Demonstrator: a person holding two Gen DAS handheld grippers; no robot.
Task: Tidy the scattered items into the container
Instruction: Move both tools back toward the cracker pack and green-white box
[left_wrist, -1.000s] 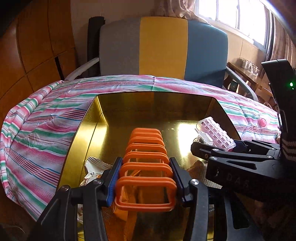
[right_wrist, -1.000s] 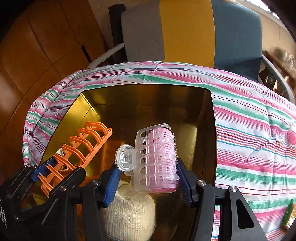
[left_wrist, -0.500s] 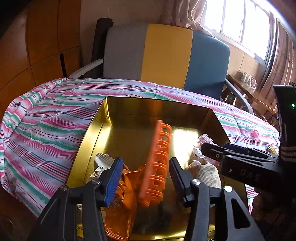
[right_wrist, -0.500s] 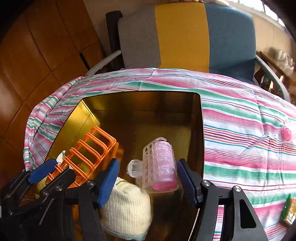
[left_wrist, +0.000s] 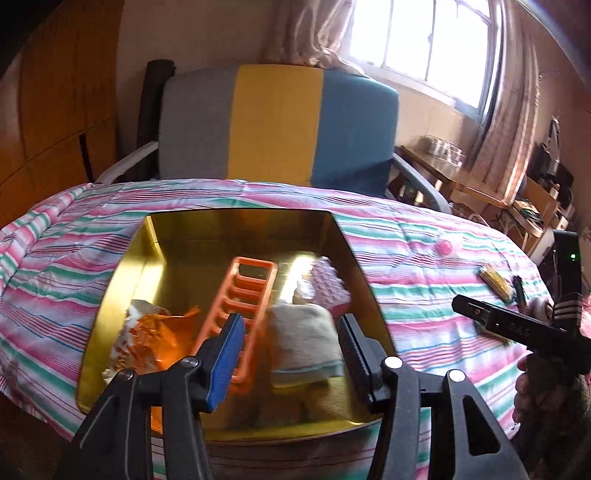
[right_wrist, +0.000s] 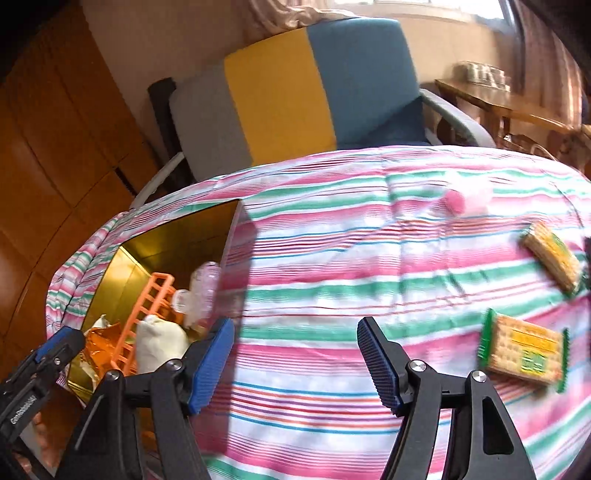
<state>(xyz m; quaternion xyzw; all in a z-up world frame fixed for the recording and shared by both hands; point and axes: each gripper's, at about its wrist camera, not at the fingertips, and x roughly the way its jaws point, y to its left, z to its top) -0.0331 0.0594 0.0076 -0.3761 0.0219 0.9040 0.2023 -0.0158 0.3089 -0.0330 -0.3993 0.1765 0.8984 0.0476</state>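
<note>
With both the left hand-held gripper (left_wrist: 288, 345) and right hand-held gripper (right_wrist: 295, 358) spread apart and empty, the cracker packet (right_wrist: 522, 350) near the bed's right edge looks light and crushable, best pinched gently across its short sides.

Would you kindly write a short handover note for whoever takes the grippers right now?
Left gripper: open, empty, above the gold box.
Right gripper: open, empty, over the striped quilt.
Done: orange rack, hair roller, cream cloth and snack bag lie in the box.
Left: cracker pack, yellow packet and pink item lie on the quilt.
</note>
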